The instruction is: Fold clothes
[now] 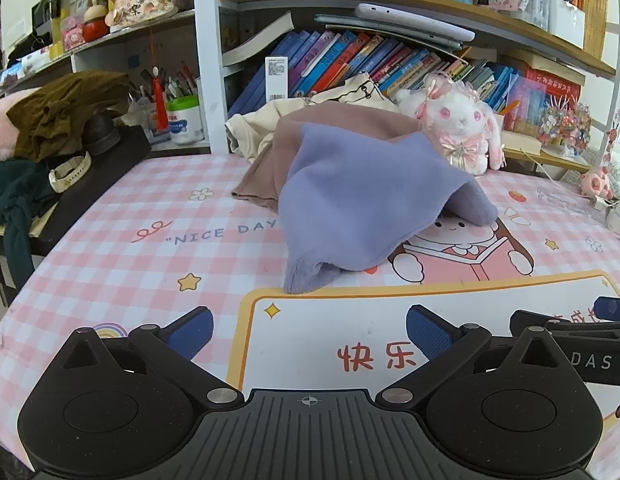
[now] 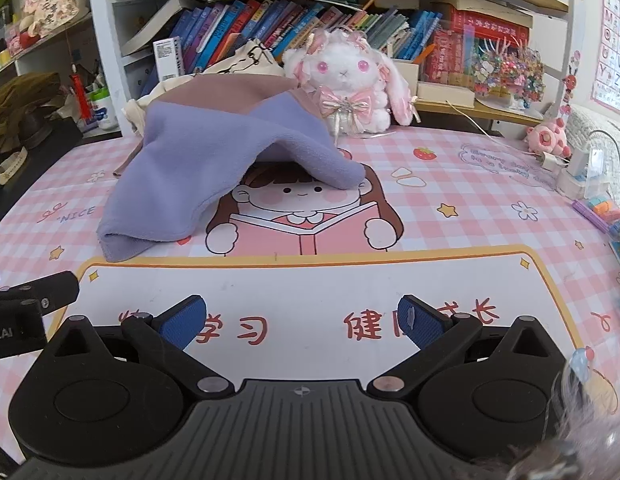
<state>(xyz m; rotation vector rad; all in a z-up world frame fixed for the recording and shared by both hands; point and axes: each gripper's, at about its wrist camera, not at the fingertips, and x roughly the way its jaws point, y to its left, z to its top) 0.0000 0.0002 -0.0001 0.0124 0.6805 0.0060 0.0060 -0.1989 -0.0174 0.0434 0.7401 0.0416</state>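
Note:
A lavender garment (image 1: 350,200) (image 2: 198,168) lies crumpled on the pink checked desk mat (image 1: 110,248) (image 2: 470,200), draped over a mauve garment (image 1: 334,120) (image 2: 230,92), with a cream one (image 1: 254,128) behind. My left gripper (image 1: 310,332) is open, low over the mat's white panel, a short way in front of the lavender cuff. My right gripper (image 2: 302,320) is open too, over the same panel, to the right of the pile. Neither holds anything. The right gripper's side (image 1: 570,340) shows in the left wrist view; the left gripper's body (image 2: 30,296) shows in the right wrist view.
A white plush rabbit (image 1: 462,124) (image 2: 346,84) sits behind the clothes. Bookshelves (image 1: 350,60) full of books line the back. An olive garment (image 1: 66,108) and a dark one (image 1: 14,200) pile up at the left edge. Chargers, cables and small items (image 2: 582,168) crowd the right edge.

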